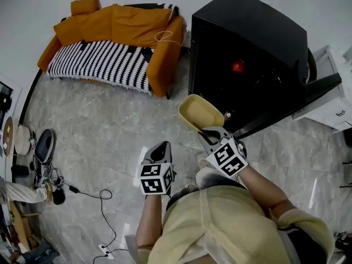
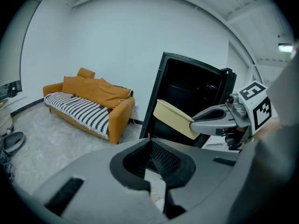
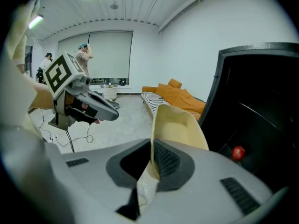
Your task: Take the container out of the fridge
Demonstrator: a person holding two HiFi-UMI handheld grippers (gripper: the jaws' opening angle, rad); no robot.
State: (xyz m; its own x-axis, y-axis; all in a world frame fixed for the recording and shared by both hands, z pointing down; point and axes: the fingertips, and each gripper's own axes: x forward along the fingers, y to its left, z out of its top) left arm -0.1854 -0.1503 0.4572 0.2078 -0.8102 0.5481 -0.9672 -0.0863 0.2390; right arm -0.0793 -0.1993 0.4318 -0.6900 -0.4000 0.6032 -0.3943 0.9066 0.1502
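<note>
The grey marble-patterned floor point(image 1: 110, 136) fills most of the room, and its near part is hidden under the person's pale yellow shirt. The tall black fridge point(image 1: 247, 43) stands with its door point(image 1: 291, 106) swung open. The inside is so dark that the shelves are hard to make out; only a small red round thing point(image 1: 237, 66) shows in there, and I cannot tell what it is. To its right a white cabinet point(image 1: 330, 100) is cut off by the edge of the head view. The orange sofa with the black-and-white striped cover point(image 1: 110, 43) sits along the wall, well apart from the fridge.

The pale yellow plastic container point(image 1: 199, 113) is outside the fridge, held in the air just in front of the open compartment and tilted. Its base is turned away, so what it holds cannot be seen. The right tool point(image 1: 209, 133) pinches one side wall of the container point(image 3: 177, 129) between its black ribbed pads. The left tool point(image 1: 158, 148) hangs beside it over the floor, its jaws pressed together on nothing, clear of the container.
</note>
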